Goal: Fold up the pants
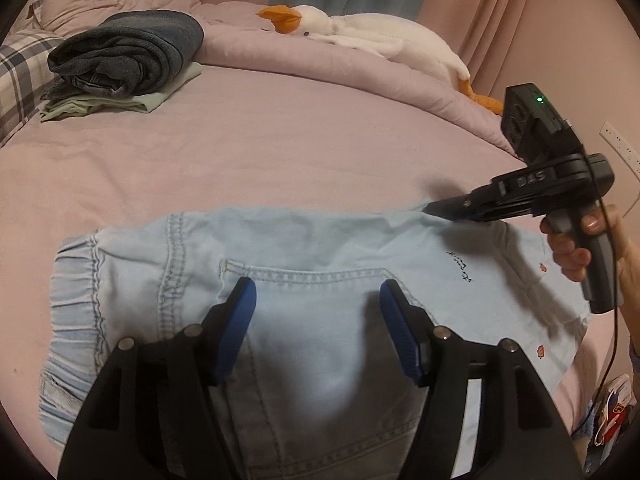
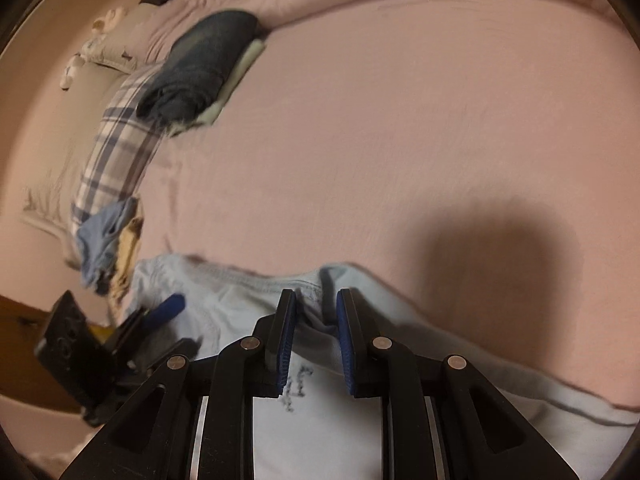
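Observation:
Light blue denim pants (image 1: 320,256) lie folded on the pink bed, waistband to the left, back pocket facing up. My left gripper (image 1: 318,292) is open and empty, hovering just above the pocket. My right gripper (image 2: 316,300) hangs over the far edge of the pants (image 2: 248,312), its jaws a little apart with a raised fold of the fabric between them; I cannot tell if the pads touch it. In the left wrist view the right gripper (image 1: 430,207) reaches in from the right to the pants' far edge.
A folded stack of dark jeans on pale green cloth (image 1: 128,56) sits at the far left of the bed. A white plush goose (image 1: 360,36) lies along the back. A plaid pillow (image 2: 120,152) and loose clothes (image 2: 104,240) lie at the left.

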Demonstrator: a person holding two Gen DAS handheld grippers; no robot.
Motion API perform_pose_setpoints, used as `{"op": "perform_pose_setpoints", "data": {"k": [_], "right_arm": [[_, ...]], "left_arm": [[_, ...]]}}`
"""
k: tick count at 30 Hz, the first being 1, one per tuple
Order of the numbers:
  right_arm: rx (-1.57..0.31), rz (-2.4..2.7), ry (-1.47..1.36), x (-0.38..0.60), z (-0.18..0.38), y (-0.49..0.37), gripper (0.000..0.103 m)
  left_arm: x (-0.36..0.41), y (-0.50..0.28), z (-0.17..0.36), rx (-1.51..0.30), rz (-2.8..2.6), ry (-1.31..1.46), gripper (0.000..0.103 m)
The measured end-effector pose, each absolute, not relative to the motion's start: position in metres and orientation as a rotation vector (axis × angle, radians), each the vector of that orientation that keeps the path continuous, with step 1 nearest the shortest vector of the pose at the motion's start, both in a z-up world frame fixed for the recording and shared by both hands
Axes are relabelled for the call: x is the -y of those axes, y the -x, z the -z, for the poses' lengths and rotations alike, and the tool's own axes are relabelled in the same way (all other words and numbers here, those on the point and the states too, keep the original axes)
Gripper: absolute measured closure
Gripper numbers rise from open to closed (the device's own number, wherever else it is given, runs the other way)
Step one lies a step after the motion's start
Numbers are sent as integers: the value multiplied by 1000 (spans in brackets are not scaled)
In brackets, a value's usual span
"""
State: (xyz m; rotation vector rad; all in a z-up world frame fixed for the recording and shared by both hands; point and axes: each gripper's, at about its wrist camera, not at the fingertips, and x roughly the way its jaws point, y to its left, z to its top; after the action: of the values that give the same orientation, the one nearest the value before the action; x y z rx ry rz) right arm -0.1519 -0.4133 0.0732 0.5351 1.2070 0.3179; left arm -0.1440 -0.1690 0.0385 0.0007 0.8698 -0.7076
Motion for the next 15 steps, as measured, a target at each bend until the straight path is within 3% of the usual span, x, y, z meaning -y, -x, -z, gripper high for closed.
{"op": "perform_pose_setpoints", "data": {"k": [2, 3, 6, 11, 15], "right_arm": [[-1185, -313, -503, 409, -76, 152, 86], [-1149, -319, -481, 405, -82, 153, 95], [-1072, -295, -462, 401, -97, 153, 95], [-1123, -224, -359, 392, -78, 139, 96], [-1085, -130, -409, 401, -76, 131, 102]], "left_arm": [[168, 145, -39, -871, 711, 2, 39], [167, 144, -39, -874, 714, 7, 39], [166, 143, -39, -883, 717, 22, 39], [168, 142, -38, -884, 716, 14, 39], [168, 142, -39, -883, 721, 26, 39]]}}
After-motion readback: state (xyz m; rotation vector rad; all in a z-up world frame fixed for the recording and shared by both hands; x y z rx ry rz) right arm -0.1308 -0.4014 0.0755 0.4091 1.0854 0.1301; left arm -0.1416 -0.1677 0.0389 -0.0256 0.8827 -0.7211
